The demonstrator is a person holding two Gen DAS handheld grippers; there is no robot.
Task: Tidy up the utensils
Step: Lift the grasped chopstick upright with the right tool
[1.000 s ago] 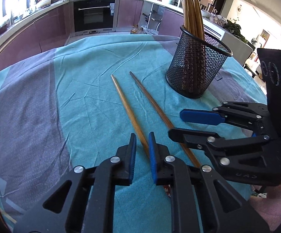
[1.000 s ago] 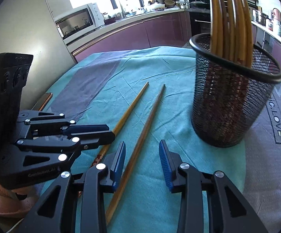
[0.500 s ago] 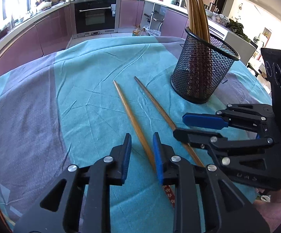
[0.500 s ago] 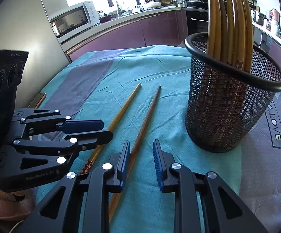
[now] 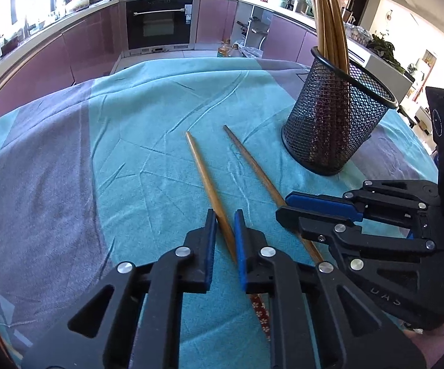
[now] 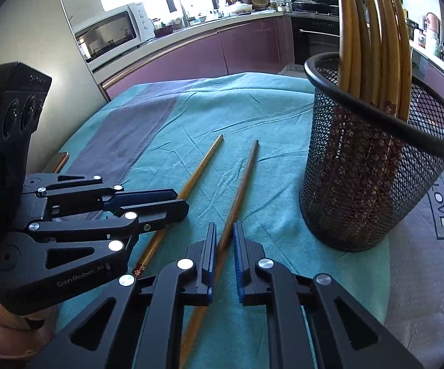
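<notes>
Two wooden chopsticks lie side by side on the teal cloth. My left gripper (image 5: 224, 218) has its pads closed on the lighter chopstick (image 5: 205, 178), which also shows in the right wrist view (image 6: 191, 181). My right gripper (image 6: 222, 230) has its pads closed on the darker chopstick (image 6: 240, 190), also seen in the left wrist view (image 5: 252, 166). Both chopsticks still rest on the cloth. A black mesh holder (image 5: 332, 126) with several chopsticks standing in it sits at the far right, and shows in the right wrist view (image 6: 372, 166).
The round table carries a teal and grey cloth (image 5: 68, 169). Kitchen counters, an oven (image 5: 157, 27) and a microwave (image 6: 114, 33) stand beyond the table's far edge. A phone (image 6: 57, 160) lies at the table's left edge.
My right gripper closed from wide open onto the darker chopstick. My left gripper stayed around the lighter chopstick and narrowed onto it. Both views pulled back slightly from the holder.
</notes>
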